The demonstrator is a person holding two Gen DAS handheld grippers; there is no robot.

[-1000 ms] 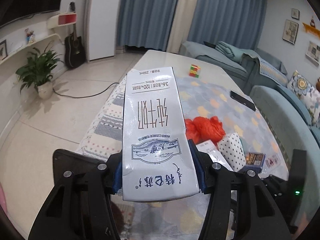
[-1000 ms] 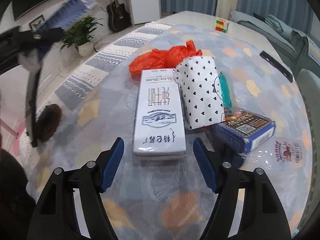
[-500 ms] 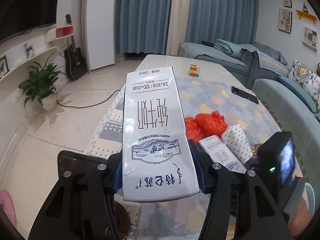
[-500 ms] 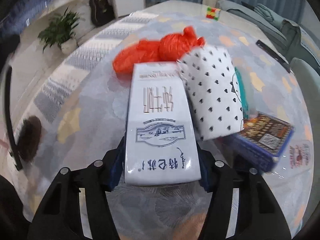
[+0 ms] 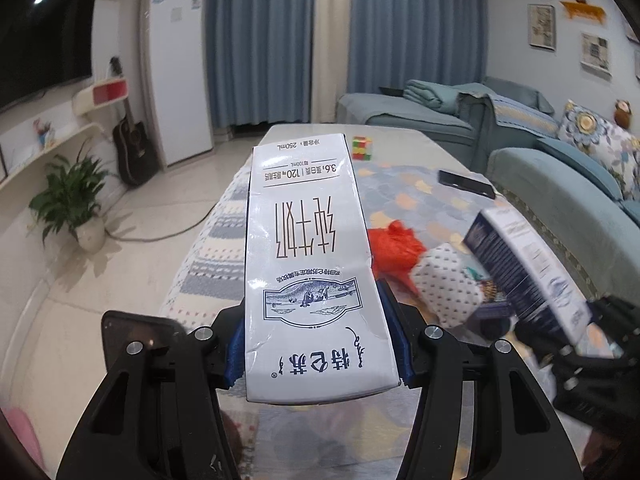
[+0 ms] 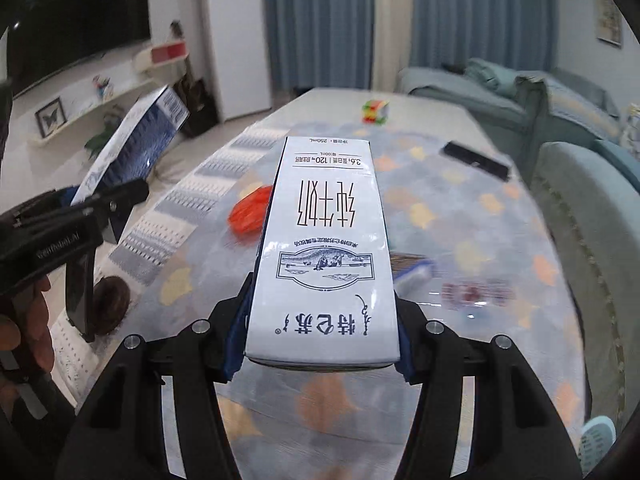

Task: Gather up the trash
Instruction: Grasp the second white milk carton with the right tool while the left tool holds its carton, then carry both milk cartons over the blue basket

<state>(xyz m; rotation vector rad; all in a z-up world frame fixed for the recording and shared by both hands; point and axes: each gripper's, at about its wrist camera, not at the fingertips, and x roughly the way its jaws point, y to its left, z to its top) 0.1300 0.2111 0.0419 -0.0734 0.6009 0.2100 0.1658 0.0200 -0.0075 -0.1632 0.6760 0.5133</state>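
Each claw, left (image 5: 316, 352) and right (image 6: 320, 344), is clamped on its own carton (image 5: 308, 248) (image 6: 324, 240); keep both squeezes firm and level, carrying them clear of the table (image 6: 500, 240) to the bin

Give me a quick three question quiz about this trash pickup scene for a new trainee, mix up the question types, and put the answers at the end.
1. True or false: the left gripper is empty.
2. Multiple choice: what does the right gripper hold? A) a red plastic bag B) a white milk carton C) a phone
3. Short answer: which small colourful thing sits at the far end of the table?

Key
1. False: it is clamped on a white milk carton.
2. B: a second white milk carton, lifted above the table.
3. The puzzle cube.
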